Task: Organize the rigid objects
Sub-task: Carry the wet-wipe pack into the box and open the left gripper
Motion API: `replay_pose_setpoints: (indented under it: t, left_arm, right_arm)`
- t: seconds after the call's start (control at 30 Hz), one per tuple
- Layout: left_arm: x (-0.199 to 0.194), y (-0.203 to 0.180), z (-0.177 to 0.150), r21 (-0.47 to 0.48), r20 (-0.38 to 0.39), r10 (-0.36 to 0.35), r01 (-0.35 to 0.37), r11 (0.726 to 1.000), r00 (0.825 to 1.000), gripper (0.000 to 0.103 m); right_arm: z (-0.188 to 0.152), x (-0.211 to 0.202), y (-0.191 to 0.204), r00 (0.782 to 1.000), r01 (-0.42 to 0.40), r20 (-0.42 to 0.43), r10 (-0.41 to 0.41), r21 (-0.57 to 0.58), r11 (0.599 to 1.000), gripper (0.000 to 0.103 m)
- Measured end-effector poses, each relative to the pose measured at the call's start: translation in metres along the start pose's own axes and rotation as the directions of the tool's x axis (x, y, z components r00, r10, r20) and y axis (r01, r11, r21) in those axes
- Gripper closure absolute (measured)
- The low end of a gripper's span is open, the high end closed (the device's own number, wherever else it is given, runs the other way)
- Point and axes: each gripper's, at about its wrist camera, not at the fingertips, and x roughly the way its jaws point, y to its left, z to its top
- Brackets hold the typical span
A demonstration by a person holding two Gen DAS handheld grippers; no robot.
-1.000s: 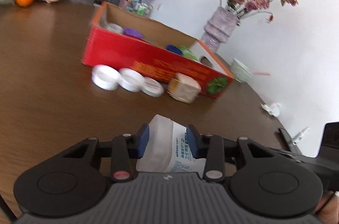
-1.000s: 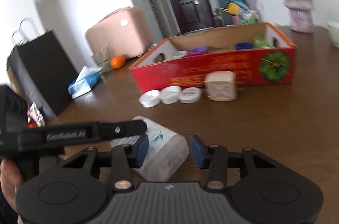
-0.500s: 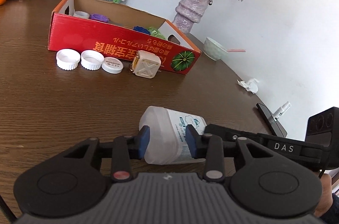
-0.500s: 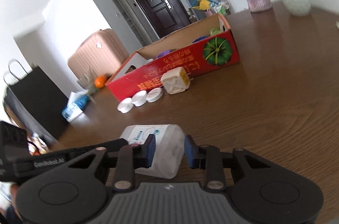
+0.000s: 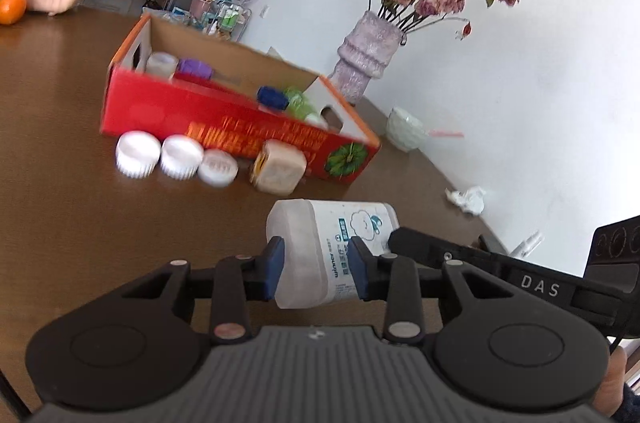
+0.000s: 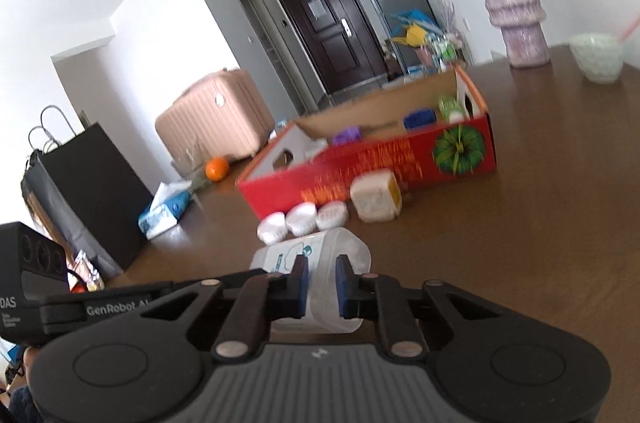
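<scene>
Red carton, ahead of both tongs on the table: holds a white jar, purple lid, blue cap, green item. Translucent white bottle, printed label, lying sideways. Left gripper clamps its body; right gripper pinched narrow on its end.

Translucent matt plastic bottle, glossy printed cardboard box, polished wood table
</scene>
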Motion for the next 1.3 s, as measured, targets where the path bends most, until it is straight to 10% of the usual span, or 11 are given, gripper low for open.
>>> replay_pose_setpoints:
  t: [0.33, 0.63, 0.93, 1.3]
  left_arm:
    - [0.049, -0.003, 0.131, 0.114, 0.104, 0.000, -0.012, 0.993, 0.995, 0.068]
    - [0.148, 0.052, 0.216, 0.033, 0.071, 0.022, -0.024, 0.999, 0.997, 0.068]
    - [0.235, 0.107, 0.232, 0.032, -0.102, 0.084, -0.081, 0.996, 0.991, 0.068]
    - [0.237, 0.108, 0.226, 0.089, -0.103, 0.085, -0.076, 0.993, 0.991, 0.054]
  right_arm:
    - [0.119, 0.060, 0.005, 0.991, 0.027, 0.135, -0.011, -0.117, 0.993, 0.090]
    - [0.191, 0.176, -0.034, 0.993, 0.069, 0.103, -0.061, -0.083, 0.994, 0.089]
    - [0.196, 0.278, -0.084, 0.992, 0.120, -0.043, -0.119, 0.012, 0.993, 0.090]
    - [0.186, 0.281, -0.079, 0.990, 0.134, -0.036, -0.135, -0.019, 0.991, 0.082]
